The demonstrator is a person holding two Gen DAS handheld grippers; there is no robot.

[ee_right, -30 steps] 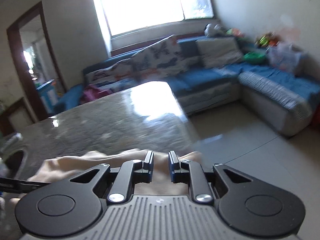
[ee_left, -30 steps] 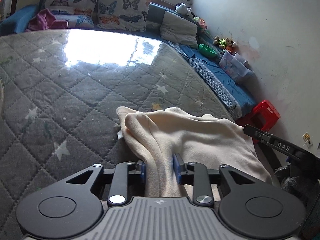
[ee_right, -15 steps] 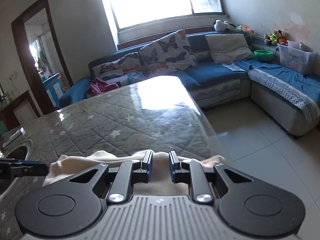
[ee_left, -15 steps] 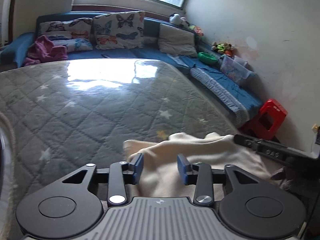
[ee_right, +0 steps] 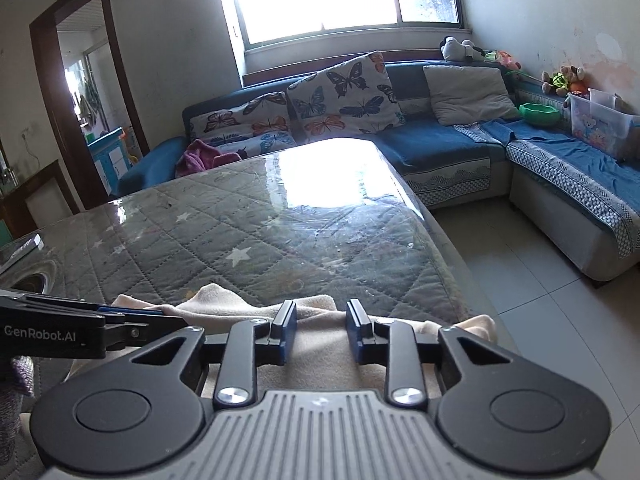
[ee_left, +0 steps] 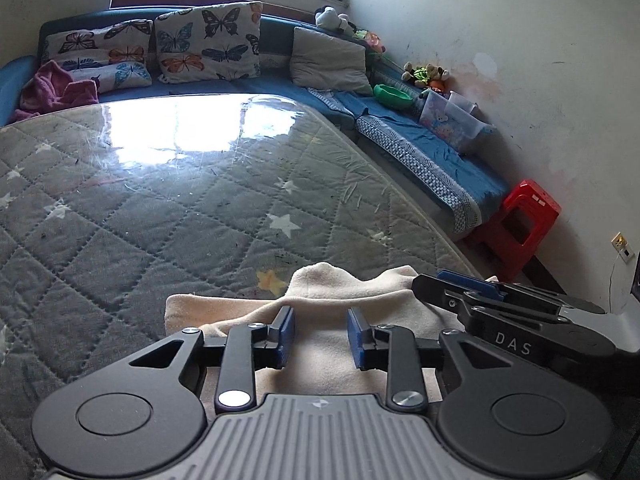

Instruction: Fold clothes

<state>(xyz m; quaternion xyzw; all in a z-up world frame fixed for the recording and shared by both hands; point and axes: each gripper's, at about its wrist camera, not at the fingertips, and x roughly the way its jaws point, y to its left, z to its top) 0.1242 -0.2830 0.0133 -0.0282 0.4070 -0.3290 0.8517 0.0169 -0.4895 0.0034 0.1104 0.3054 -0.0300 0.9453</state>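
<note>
A cream fleece garment (ee_left: 352, 284) lies folded and flat at the near right corner of the grey quilted, star-patterned table cover (ee_left: 160, 200). My left gripper (ee_left: 320, 316) hovers over its near part; the jaws are closing, blue pads apart, cloth beneath them and not pinched. My right gripper (ee_right: 321, 310) stands over the same garment (ee_right: 216, 296) near the table's right edge; its jaws are opening and the pads are clear of the cloth. Each gripper shows in the other's view: the right one (ee_left: 432, 284) at the right, the left one (ee_right: 132, 314) at the left.
A blue corner sofa (ee_right: 440, 140) with butterfly cushions (ee_left: 208, 44) runs behind and right of the table (ee_right: 260, 232). A red stool (ee_left: 520, 216) stands by the wall. A purple cloth (ee_left: 56, 88) lies on the sofa. Tiled floor (ee_right: 540, 300) lies right of the table.
The left gripper let go of the bunched cloth and drew back toward the near edge. The right jaws parted. The garment now lies lower and flatter.
</note>
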